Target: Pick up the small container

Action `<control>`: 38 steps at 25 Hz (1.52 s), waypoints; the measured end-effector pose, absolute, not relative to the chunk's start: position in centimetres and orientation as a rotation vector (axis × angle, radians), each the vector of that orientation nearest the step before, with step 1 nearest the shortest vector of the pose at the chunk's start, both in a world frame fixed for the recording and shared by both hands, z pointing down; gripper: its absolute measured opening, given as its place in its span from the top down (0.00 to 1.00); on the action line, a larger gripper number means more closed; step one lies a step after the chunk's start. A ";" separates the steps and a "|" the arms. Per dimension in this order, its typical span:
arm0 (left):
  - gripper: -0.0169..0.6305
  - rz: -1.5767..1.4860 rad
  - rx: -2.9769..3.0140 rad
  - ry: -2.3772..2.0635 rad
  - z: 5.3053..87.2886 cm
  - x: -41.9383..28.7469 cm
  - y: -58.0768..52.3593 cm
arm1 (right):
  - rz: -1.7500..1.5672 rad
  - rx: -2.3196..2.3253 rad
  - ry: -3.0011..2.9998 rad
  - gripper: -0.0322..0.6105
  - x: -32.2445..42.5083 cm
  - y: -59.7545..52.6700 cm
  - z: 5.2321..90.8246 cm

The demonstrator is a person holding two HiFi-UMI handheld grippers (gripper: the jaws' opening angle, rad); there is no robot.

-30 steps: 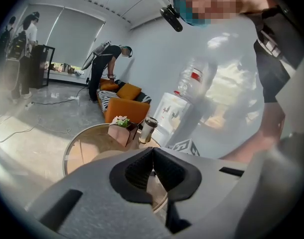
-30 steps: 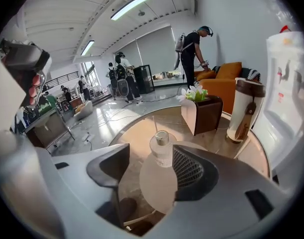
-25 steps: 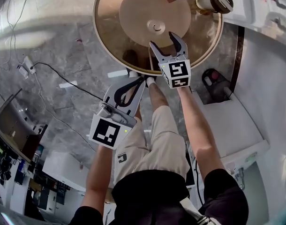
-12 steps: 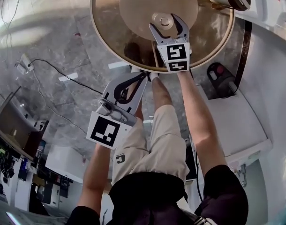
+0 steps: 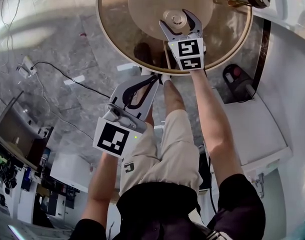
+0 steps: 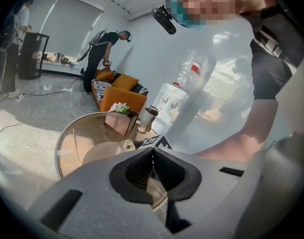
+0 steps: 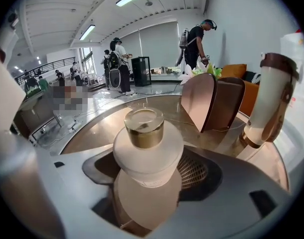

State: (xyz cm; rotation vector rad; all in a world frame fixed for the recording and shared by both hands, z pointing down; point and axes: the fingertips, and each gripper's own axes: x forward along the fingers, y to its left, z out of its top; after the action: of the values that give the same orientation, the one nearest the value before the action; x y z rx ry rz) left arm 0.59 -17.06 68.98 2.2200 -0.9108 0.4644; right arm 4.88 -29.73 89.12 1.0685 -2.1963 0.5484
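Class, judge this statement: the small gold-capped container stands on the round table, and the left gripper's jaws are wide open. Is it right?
Not quite. The left gripper has its jaws shut together, as the left gripper view shows. The small gold-capped container does stand on the round table.

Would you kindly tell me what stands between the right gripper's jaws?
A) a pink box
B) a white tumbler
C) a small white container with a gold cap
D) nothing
C: the small container stands between the jaws of the right gripper, which have just been opening and are not closed on it.
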 end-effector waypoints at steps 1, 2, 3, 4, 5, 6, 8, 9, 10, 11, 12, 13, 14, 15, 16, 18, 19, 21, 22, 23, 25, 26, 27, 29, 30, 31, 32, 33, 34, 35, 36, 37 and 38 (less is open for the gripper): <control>0.95 0.466 2.223 -0.914 68.8 0.5 -17.1 | 0.552 1.061 -2.192 0.43 4.9 -29.7 89.0; 0.95 0.465 2.226 -0.919 68.6 0.5 -17.1 | 0.556 1.058 -2.192 0.44 4.8 -29.7 88.7; 0.95 0.461 2.226 -0.925 68.4 0.6 -17.1 | 0.559 1.057 -2.194 0.44 4.9 -29.7 88.4; 0.95 0.454 2.225 -0.933 68.1 0.6 -17.1 | 0.562 1.059 -2.197 0.44 5.0 -29.7 87.9; 0.95 0.447 2.224 -0.940 67.8 0.7 -17.1 | 0.566 1.062 -2.201 0.44 5.1 -29.7 87.4; 0.95 0.441 2.225 -0.946 67.4 0.8 -17.1 | 0.570 1.066 -2.205 0.44 5.1 -29.6 86.8; 0.95 0.433 2.231 -0.955 66.4 0.9 -17.1 | 0.568 1.068 -2.211 0.44 5.2 -29.5 85.3; 0.95 0.432 2.237 -0.957 65.8 1.0 -17.1 | 0.562 1.067 -2.216 0.44 5.2 -29.5 84.3; 0.95 0.429 2.243 -0.961 65.1 1.1 -17.1 | 0.554 1.066 -2.222 0.44 5.3 -29.5 83.3; 0.95 0.424 2.249 -0.966 64.5 1.2 -17.2 | 0.545 1.065 -2.228 0.44 5.4 -29.5 82.1; 0.95 0.418 2.252 -0.971 63.8 1.3 -17.3 | 0.538 1.066 -2.235 0.44 5.6 -29.6 80.9; 0.95 0.408 2.252 -0.978 63.0 1.5 -17.4 | 0.535 1.067 -2.242 0.44 5.9 -29.6 79.6; 0.95 0.396 2.250 -0.988 62.3 1.6 -17.6 | 0.534 1.068 -2.250 0.44 6.1 -29.7 78.3; 0.95 0.380 2.250 -1.002 61.5 1.7 -17.7 | 0.532 1.067 -2.259 0.44 6.3 -29.7 76.9; 0.95 0.366 2.255 -1.021 60.6 1.6 -17.9 | 0.529 1.066 -2.266 0.44 6.4 -29.7 75.5; 0.95 0.346 2.288 -1.063 58.8 1.4 -18.1 | 0.528 1.069 -2.283 0.44 6.7 -29.6 72.5; 0.95 0.339 2.304 -1.081 57.9 1.3 -18.2 | 0.533 1.072 -2.292 0.44 6.9 -29.5 70.9; 0.95 0.331 2.313 -1.104 56.2 1.4 -18.2 | 0.533 1.073 -2.307 0.44 7.2 -29.3 67.7; 0.95 0.326 2.315 -1.109 55.3 1.6 -18.2 | 0.523 1.072 -2.311 0.44 7.4 -29.2 66.1; 0.95 0.318 2.320 -1.111 54.3 1.8 -18.2 | 0.513 1.070 -2.314 0.44 7.6 -29.1 64.5; 0.95 0.302 2.336 -1.113 52.2 2.2 -18.5 | 0.493 1.069 -2.320 0.44 7.9 -29.1 61.2; 0.95 0.295 2.346 -1.120 51.1 2.2 -18.8 | 0.482 1.070 -2.324 0.44 8.0 -29.3 59.5; 0.95 0.288 2.353 -1.133 49.9 2.2 -19.4 | 0.470 1.073 -2.328 0.44 8.0 -29.6 57.7; 0.95 0.263 2.360 -1.164 47.0 1.9 -20.6 | 0.455 1.079 -2.337 0.44 8.0 -30.2 53.7; 0.95 0.248 2.360 -1.177 45.5 1.7 -21.1 | 0.455 1.082 -2.343 0.44 8.0 -30.3 51.6; 0.95 0.236 2.362 -1.187 43.9 1.5 -21.5 | 0.455 1.084 -2.346 0.44 7.9 -30.3 49.6; 0.95 0.227 2.365 -1.194 42.5 1.4 -21.8 | 0.452 1.085 -2.347 0.44 7.9 -30.2 47.8; 0.95 0.222 2.370 -1.198 41.3 1.3 -22.0 | 0.448 1.086 -2.344 0.44 7.9 -29.9 46.2; 0.95 0.220 2.375 -1.201 40.1 1.3 -22.0 | 0.446 1.085 -2.341 0.44 7.9 -29.6 44.7; 0.95 0.220 2.380 -1.204 39.1 1.1 -22.0 | 0.446 1.085 -2.339 0.44 7.9 -29.1 43.4; 0.95 0.218 2.386 -1.209 38.1 1.0 -22.1 | 0.446 1.086 -2.341 0.44 7.8 -28.8 42.0; 0.95 0.212 2.394 -1.217 37.0 0.7 -22.3 | 0.443 1.090 -2.347 0.44 7.6 -28.6 40.6; 0.95 0.201 2.406 -1.227 36.0 0.5 -22.7 | 0.436 1.096 -2.360 0.44 7.5 -28.5 39.2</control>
State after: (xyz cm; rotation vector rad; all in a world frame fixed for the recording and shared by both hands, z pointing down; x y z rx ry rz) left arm 0.48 -22.72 35.98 2.4064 -1.2267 0.2011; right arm 7.47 -28.52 39.17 1.0960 -2.3601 0.4362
